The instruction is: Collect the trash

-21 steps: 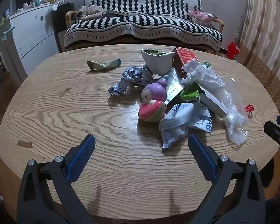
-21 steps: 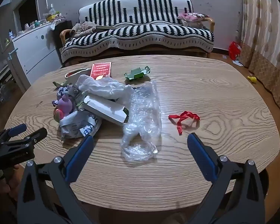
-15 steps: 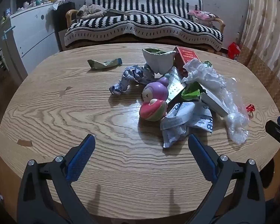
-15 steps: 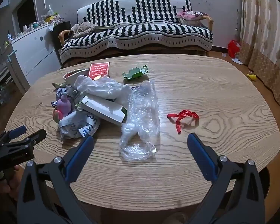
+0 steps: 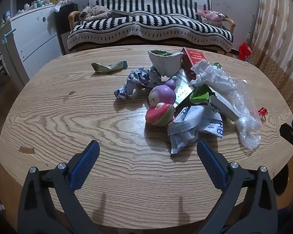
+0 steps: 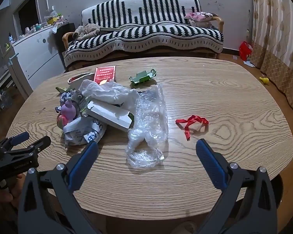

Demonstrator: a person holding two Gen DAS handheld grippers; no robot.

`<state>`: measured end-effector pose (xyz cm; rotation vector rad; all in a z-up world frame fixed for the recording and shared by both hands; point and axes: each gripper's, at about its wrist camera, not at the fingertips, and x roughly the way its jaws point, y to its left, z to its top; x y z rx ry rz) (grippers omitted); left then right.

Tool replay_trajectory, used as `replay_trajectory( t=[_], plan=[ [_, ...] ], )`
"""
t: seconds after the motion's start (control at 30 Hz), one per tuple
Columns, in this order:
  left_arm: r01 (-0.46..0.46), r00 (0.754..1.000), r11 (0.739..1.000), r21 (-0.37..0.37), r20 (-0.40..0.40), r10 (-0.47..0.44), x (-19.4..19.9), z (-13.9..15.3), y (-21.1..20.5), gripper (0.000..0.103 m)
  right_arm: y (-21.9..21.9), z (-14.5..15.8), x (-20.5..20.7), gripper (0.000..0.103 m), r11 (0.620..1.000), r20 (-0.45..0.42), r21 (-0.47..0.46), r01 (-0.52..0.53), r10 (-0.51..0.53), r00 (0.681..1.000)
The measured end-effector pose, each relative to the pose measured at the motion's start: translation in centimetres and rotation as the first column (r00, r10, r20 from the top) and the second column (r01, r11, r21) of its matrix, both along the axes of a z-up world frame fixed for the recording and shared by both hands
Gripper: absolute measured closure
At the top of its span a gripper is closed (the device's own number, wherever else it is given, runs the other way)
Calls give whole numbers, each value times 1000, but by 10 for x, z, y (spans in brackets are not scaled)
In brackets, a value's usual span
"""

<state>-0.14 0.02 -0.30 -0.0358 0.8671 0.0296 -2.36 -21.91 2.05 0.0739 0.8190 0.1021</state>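
Note:
A heap of trash lies on the wooden table (image 5: 68, 120): a clear plastic bag (image 6: 148, 120), a white carton (image 6: 109, 116), crumpled white paper (image 6: 107, 92), a printed blue-white wrapper (image 5: 193, 124), a crumpled foil wrapper (image 5: 132, 81) and a red booklet (image 6: 105, 74). A purple and pink toy (image 5: 162, 105) stands in the heap. A red ribbon (image 6: 192, 121) and a green carton piece (image 6: 142, 77) lie apart. My left gripper (image 5: 147, 150) is open and empty, near the toy. My right gripper (image 6: 146, 152) is open and empty over the plastic bag's near end.
A flat snack wrapper (image 5: 109, 66) lies alone at the far left of the table. A white cloth pouch (image 5: 165, 63) stands behind the heap. A striped sofa (image 6: 146, 33) is beyond the table, a white cabinet (image 5: 33, 37) to the left, curtains to the right.
Both grippers have drifted slightly; the views shifted a little. Nothing on the table has moved and both grippers stay open.

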Motion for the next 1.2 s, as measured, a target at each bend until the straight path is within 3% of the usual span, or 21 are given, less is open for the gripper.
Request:
replay_trajectory(
  t=[1.2],
  plan=[
    [3,1000,1000,2,-2,-3,0,0,-1,6,1,1,-3,6,1000,-3,1,-1,1,1000]
  ],
)
